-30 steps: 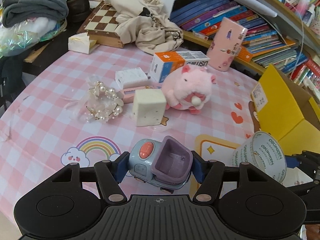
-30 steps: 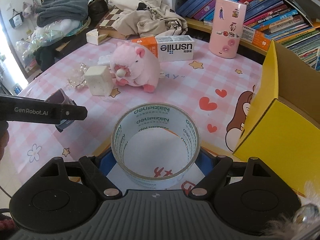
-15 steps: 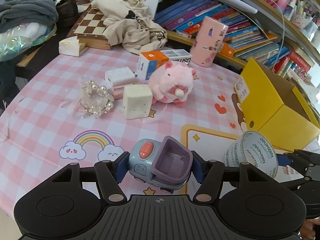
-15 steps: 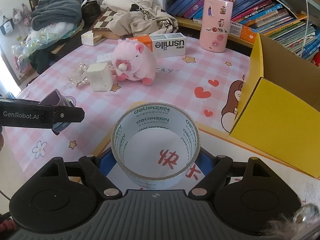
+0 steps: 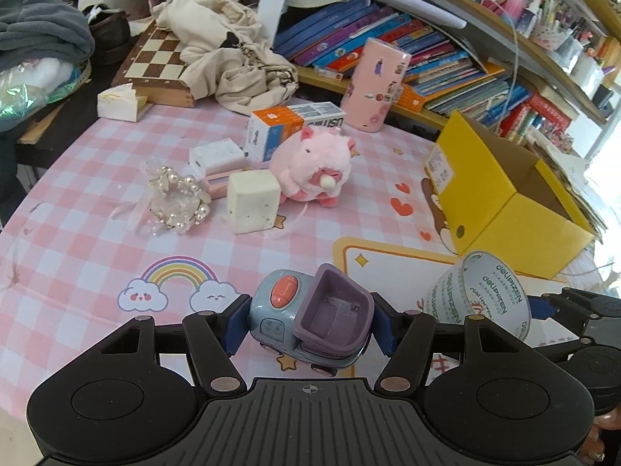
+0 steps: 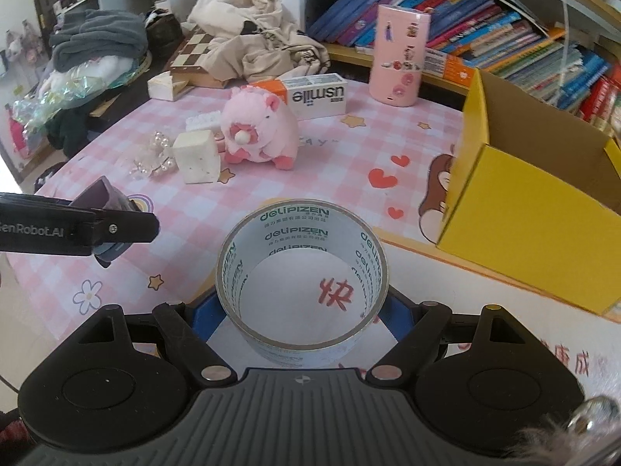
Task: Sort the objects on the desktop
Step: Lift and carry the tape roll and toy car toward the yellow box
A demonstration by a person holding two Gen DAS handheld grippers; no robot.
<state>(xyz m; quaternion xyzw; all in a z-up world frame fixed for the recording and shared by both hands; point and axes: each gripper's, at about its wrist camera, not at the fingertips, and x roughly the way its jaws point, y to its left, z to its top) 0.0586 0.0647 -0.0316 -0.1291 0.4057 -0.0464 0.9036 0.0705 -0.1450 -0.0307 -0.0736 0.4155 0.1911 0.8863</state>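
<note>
Both hands loaded: the left gripper (image 5: 310,320) has its jaws clamped on the toy car (image 5: 310,316), the right gripper (image 6: 300,306) has its jaws clamped on the tape roll (image 6: 302,283), both clear of the desk (image 5: 77,240). Best carry them level, releasing only over the yellow box (image 6: 539,209) ahead-right of the jaws; what I can see of its inside looks bare.

Tablecloth (image 5: 77,233): pink-and-white check, rainbow, clouds, red hearts. Toy truck (image 5: 310,318) between left gripper (image 5: 310,324) pads: pale blue, purple bucket, orange button. Tape roll (image 6: 302,279) in right gripper (image 6: 300,310): clear, green lettering. Box (image 6: 535,209) right of it: yellow. Ahead: pink plush pig (image 6: 260,132), cream speckled cube (image 6: 196,155), brown-and-cream chessboard (image 5: 155,54).
</note>
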